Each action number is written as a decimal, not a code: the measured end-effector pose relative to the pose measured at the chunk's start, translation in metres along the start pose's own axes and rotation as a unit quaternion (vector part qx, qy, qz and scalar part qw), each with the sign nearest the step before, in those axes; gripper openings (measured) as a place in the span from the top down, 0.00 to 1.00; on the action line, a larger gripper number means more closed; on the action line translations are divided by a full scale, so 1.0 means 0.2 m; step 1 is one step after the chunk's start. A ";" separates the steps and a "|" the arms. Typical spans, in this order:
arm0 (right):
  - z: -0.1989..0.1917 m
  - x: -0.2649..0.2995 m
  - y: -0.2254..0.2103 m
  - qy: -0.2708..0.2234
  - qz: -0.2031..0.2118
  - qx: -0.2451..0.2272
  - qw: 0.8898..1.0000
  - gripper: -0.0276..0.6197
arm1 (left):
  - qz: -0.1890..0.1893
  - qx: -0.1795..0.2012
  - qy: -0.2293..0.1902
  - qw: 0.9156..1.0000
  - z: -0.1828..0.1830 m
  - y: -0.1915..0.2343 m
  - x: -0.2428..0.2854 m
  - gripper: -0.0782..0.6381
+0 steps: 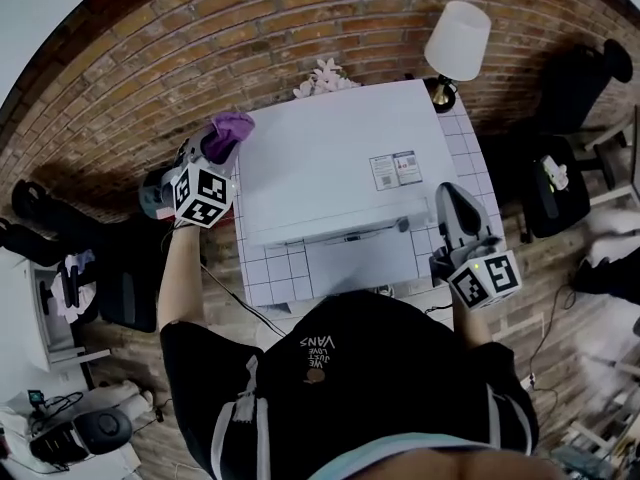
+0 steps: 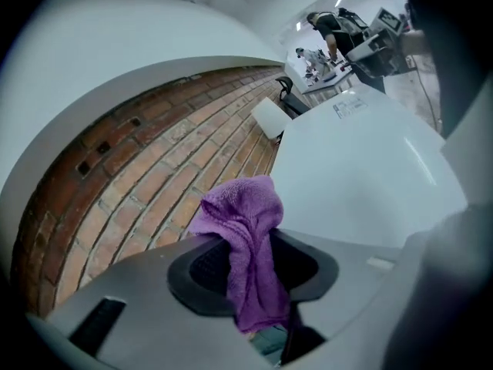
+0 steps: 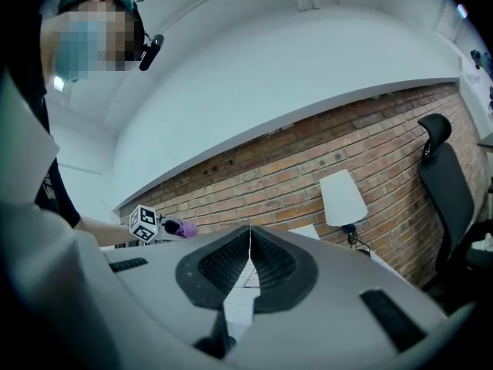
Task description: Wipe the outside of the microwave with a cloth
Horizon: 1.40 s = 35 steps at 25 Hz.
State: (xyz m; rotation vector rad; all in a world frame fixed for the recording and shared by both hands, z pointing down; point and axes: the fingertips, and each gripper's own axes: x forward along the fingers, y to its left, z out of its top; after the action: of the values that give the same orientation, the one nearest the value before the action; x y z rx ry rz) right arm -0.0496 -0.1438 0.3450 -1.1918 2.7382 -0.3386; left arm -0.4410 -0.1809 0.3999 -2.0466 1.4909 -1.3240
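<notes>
A person stands in front of a white microwave (image 1: 340, 158) that sits on a tiled table (image 1: 262, 268) by a brick wall (image 3: 308, 153), and holds a gripper in each hand. The left gripper (image 1: 225, 140) is at the microwave's back left corner, its jaws clamped on a purple cloth (image 1: 232, 128). The right gripper (image 1: 452, 200) is at the microwave's front right corner, its jaws pressed together with nothing between them. A lamp (image 1: 458, 40) stands behind the microwave's right side. The cloth looks soft, light and limp. It is pinched near its middle, and a bunched fold stands up past the jaw tips; that loose fold seems the part to press flat on the casing. The microwave's top looks smooth and hard, so the cloth should slide easily. The head view shows both grippers and the whole top of the microwave. Only the left gripper view shows how the cloth sits in the jaws, with a tail hanging down between them. The right gripper view shows its closed jaws and, far off to the microwave's left, the cloth.
</notes>
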 end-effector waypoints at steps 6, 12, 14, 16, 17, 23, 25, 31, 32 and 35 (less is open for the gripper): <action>0.00 -0.02 -0.05 -0.005 -0.026 0.003 1.000 0.95 | -0.051 0.022 0.051 0.997 -0.05 -0.01 0.22 0.69; 0.01 -0.08 -0.15 -0.010 -0.051 0.010 0.999 0.95 | -0.092 0.053 0.090 0.990 0.02 -0.03 0.31 0.69; 0.01 -0.10 -0.19 -0.011 -0.056 0.014 0.998 0.95 | -0.108 0.075 0.094 0.987 0.09 -0.06 0.34 0.69; 0.00 -0.12 -0.22 -0.012 -0.057 0.019 0.998 0.95 | -0.124 0.088 0.092 0.984 0.18 -0.10 0.38 0.69; 0.01 -0.13 -0.23 -0.013 -0.058 0.021 0.998 0.95 | -0.131 0.093 0.090 0.983 0.22 -0.12 0.40 0.69; 0.02 -0.22 -0.33 -0.021 -0.065 0.035 0.997 0.95 | -0.152 0.127 0.086 0.977 0.51 -0.25 0.54 0.69; 0.02 -0.26 -0.38 -0.022 -0.071 0.039 0.996 0.95 | -0.162 0.135 0.083 0.974 0.61 -0.30 0.58 0.69; 0.04 -0.40 -0.53 -0.028 -0.094 0.046 0.994 0.95 | -0.184 0.167 0.066 0.966 0.95 -0.45 0.74 0.69; 0.04 -0.42 -0.55 -0.029 -0.098 0.046 0.994 0.95 | -0.186 0.172 0.062 0.965 1.00 -0.48 0.77 0.69; 0.05 -0.49 -0.62 -0.031 -0.109 0.046 0.992 0.95 | -0.193 0.182 0.052 0.963 1.17 -0.56 0.84 0.69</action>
State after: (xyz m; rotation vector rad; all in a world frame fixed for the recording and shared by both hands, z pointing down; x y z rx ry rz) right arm 0.1054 -0.1551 0.3704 -1.4542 2.5140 -0.4389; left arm -0.1786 -0.3415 0.4335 -2.1058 0.8159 -1.7235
